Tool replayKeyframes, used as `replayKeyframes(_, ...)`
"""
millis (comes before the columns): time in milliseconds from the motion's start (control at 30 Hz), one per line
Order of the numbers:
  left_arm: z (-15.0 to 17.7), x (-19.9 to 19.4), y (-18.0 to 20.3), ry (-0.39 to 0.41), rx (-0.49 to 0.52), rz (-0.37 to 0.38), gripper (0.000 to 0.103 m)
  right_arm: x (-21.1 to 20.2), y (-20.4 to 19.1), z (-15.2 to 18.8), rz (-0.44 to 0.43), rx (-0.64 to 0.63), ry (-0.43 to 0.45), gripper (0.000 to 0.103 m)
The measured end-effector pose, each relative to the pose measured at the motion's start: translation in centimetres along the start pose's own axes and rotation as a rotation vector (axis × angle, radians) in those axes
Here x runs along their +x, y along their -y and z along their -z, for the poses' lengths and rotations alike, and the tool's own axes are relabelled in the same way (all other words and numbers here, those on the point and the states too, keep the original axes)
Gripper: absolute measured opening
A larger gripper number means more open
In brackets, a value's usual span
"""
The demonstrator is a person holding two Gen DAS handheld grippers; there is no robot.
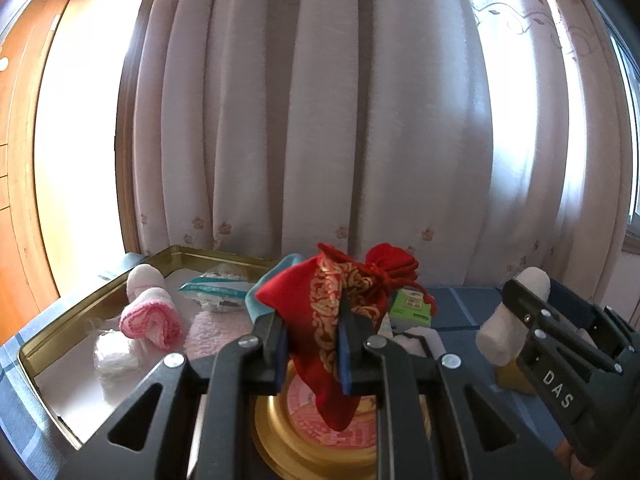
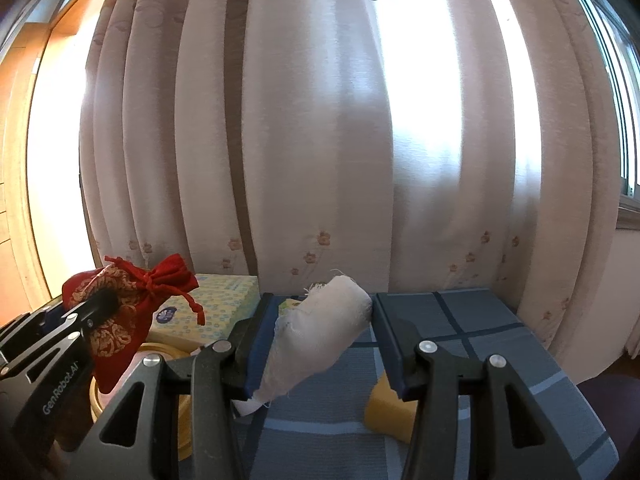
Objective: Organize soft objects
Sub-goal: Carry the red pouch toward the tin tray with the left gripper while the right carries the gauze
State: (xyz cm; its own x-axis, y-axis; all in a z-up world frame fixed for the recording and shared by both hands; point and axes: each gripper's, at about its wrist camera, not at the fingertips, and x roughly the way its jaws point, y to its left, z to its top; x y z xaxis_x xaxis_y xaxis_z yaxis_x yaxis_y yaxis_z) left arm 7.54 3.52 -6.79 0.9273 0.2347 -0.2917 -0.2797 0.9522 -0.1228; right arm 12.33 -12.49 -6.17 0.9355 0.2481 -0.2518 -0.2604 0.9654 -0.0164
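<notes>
My left gripper (image 1: 311, 344) is shut on a red drawstring pouch with gold pattern (image 1: 340, 300) and holds it in the air above a round gold tin lid (image 1: 280, 436); the pouch also shows in the right wrist view (image 2: 120, 304). My right gripper (image 2: 320, 344) is shut on a white gauze roll (image 2: 320, 328), which lies slanted between the blue pads, lifted above the blue checked cloth. In the left wrist view the right gripper (image 1: 532, 320) shows at the right with the roll (image 1: 508, 324).
A gold rectangular tin (image 1: 60, 320) at the left holds a pink-white sock roll (image 1: 150, 316), a white plastic-wrapped item (image 1: 114, 354) and a teal packet (image 1: 216, 290). A tissue box (image 2: 216, 308), a yellow sponge (image 2: 390, 412) and a green box (image 1: 412, 304) lie on the cloth. Curtains hang behind.
</notes>
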Motion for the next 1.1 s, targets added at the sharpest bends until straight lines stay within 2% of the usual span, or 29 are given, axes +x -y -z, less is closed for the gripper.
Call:
replayKeyframes(867, 0.0, -0.7, -1.5, 0.014, -0.054, -0.002, 0.017, -0.1, -2.3, 0.2, -0.058, 0.0, 0.003, 0.051)
replayKeyframes(1100, 0.1, -0.9, -2.4, 0.008, -0.078, 0.028, 0.017, -0.3, -3.1, 0.2, -0.086, 0.002, 0.005, 0.051)
